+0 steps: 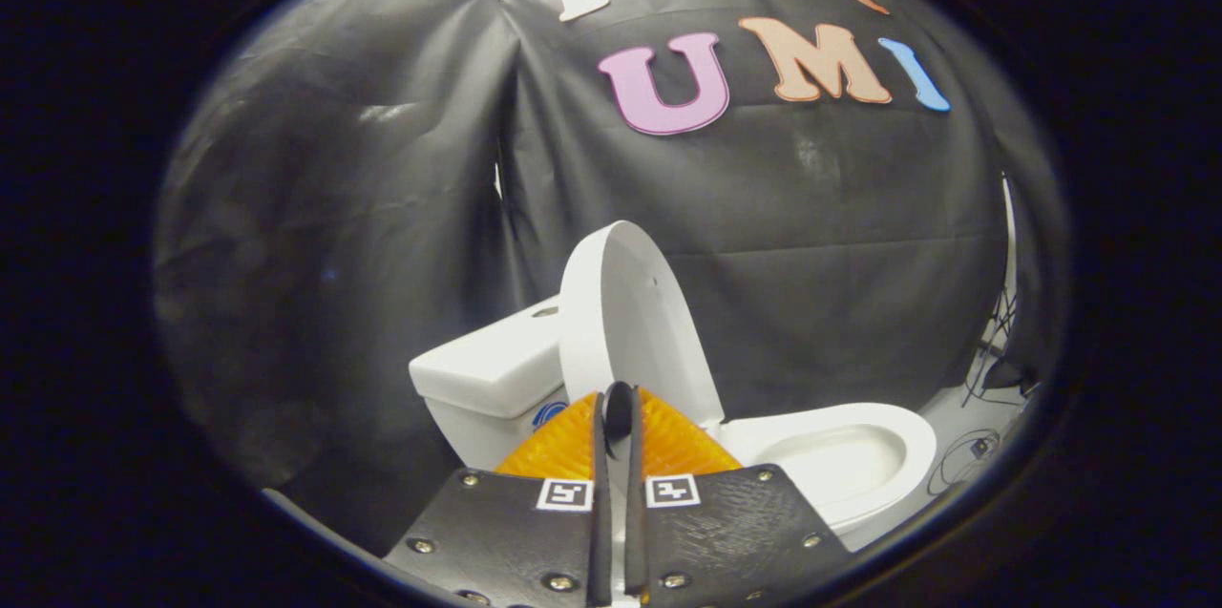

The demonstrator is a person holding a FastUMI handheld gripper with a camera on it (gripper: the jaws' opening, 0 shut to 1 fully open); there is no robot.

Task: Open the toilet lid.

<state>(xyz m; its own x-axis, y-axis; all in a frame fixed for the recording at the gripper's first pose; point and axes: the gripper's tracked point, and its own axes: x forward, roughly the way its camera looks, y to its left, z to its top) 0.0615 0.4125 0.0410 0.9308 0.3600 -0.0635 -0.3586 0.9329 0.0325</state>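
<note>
A white toilet stands against the black cloth wall. Its lid (632,307) is raised upright and leans back toward the tank (492,365). The seat and bowl (845,455) lie open to the right of the lid. My gripper (618,409) is shut, its two fingers side by side with only a thin slit between them and nothing held. The fingertips sit just in front of the lid's lower edge, apart from it. The fingers hide the hinge area.
Black cloth (363,207) hangs close behind and to the left of the toilet. Dark cables (974,455) lie on the pale floor to the right of the bowl.
</note>
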